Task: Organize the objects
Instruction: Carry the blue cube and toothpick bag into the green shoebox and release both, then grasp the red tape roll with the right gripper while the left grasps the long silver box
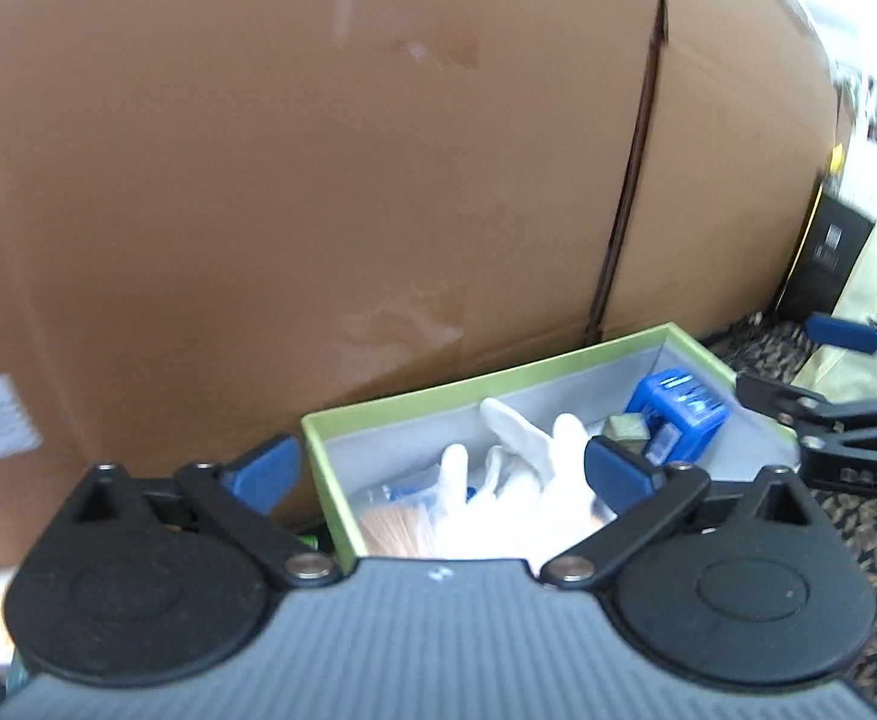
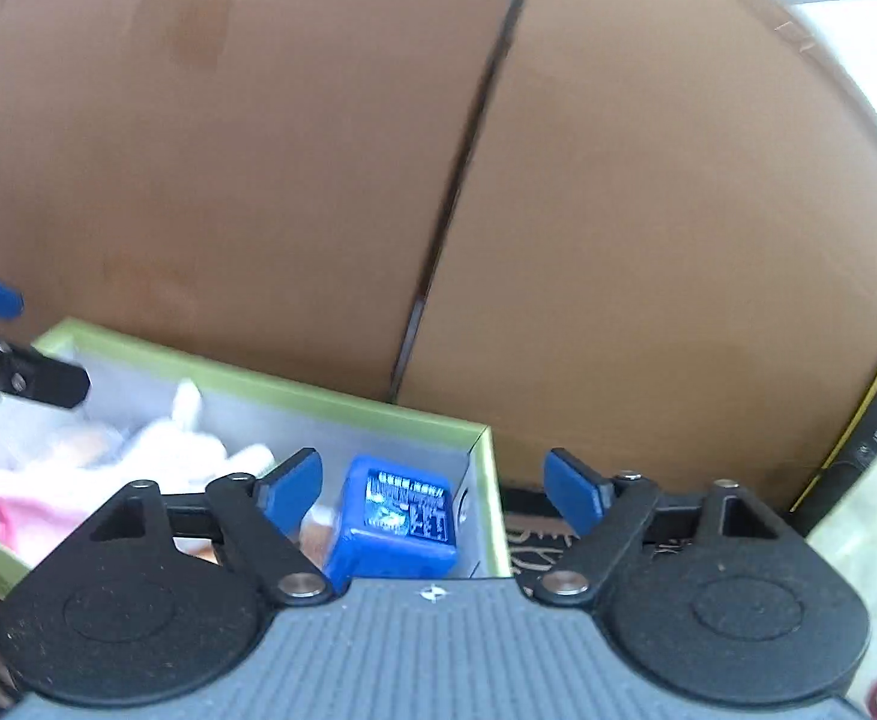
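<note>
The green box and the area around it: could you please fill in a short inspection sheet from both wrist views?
Surface: dark patterned carpet under and beside the box.
Job's things: open green box with grey lining, holding a white glove, a blue case, a small olive block and a bundle of tan sticks.
Clutter: black box with yellow edge on the right.
Grippers: left gripper with jaws wide, nothing between the pads, over the box; right gripper with jaws open, empty, at the box's right end.
Cables: nothing seen.
Surroundings: large cardboard cartons directly behind the box.
</note>
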A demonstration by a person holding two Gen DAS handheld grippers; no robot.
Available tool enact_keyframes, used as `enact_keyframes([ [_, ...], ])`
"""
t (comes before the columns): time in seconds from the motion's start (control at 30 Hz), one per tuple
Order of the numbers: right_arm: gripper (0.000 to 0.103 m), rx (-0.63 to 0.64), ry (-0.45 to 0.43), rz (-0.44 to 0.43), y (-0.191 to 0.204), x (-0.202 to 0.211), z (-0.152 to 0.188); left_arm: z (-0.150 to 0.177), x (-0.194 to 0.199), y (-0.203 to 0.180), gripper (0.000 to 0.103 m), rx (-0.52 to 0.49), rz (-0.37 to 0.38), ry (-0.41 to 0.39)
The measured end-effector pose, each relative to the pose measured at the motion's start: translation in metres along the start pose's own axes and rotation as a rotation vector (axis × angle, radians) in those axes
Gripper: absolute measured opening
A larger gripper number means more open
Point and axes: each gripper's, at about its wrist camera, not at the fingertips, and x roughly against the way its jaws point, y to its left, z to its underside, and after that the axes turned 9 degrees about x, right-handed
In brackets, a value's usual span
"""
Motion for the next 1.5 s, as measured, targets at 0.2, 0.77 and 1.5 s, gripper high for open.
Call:
enact_keyframes([
  [0.2, 0.093, -0.113, -0.102, -0.038, 0.002, 0.079, 0.002, 0.013, 0.062, 0.007, 0.103, 0.091, -0.019, -0.022],
  [0.77, 0.098, -0.282, -0.071, -0.275, 0.115, 0.153, 0.060, 0.136, 0.167, 0.090, 0.103, 0.181, -0.187, 0.029],
  [1.5, 0.098, -0.307, 0.025, -0.364, 0.208, 0.153, 0.068, 0.107, 0.125, 0.190, 0.068, 0.278, -0.295, 0.024],
])
